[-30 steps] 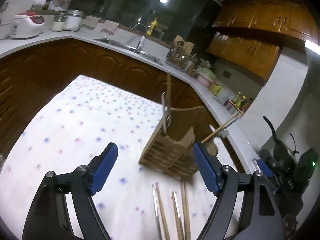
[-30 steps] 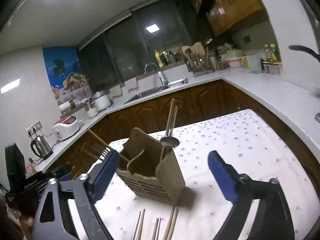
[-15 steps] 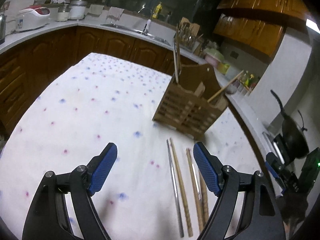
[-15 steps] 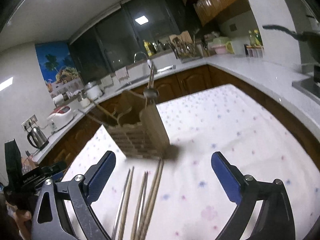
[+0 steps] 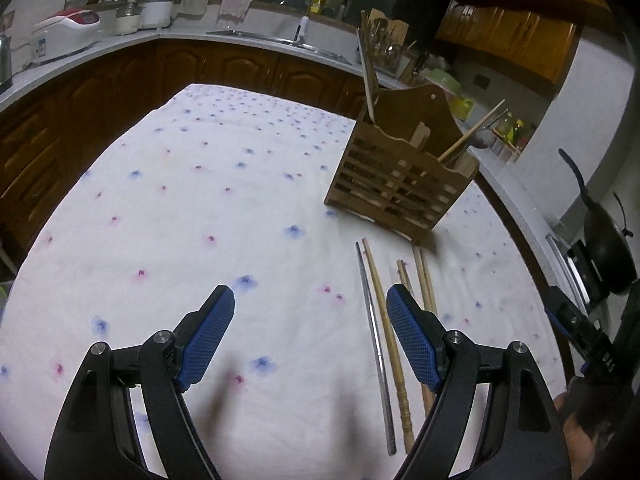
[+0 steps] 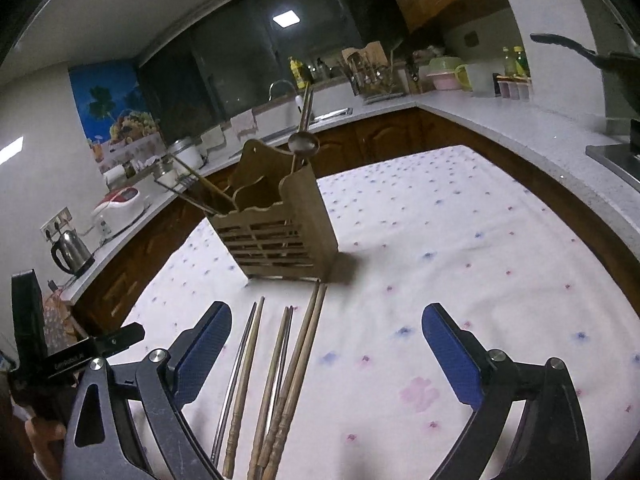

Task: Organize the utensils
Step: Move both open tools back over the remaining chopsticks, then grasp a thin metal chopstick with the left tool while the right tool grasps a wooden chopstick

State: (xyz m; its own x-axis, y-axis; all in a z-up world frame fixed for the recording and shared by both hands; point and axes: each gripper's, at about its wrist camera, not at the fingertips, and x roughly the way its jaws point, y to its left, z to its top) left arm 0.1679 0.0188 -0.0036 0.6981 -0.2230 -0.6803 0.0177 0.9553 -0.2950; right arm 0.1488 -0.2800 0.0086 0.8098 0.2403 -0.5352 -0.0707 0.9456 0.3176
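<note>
Here, both claws (image 5: 310, 330) (image 6: 326, 344) gaping empty, chopsticks (image 6: 276, 380) on tablecloth (image 5: 180, 208), slatted holder (image 6: 280, 236) just beyond

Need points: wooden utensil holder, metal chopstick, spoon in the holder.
wooden utensil holder (image 6: 276, 240), right wrist view, slatted front wall.
metal chopstick (image 5: 374, 312), left wrist view, mid-shaft, leftmost on cloth.
spoon (image 6: 304, 142), right wrist view, its bowl above the holder.

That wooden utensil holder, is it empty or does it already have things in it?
Not empty. The wooden holder already has a spoon and a few sticks poking out.
</note>
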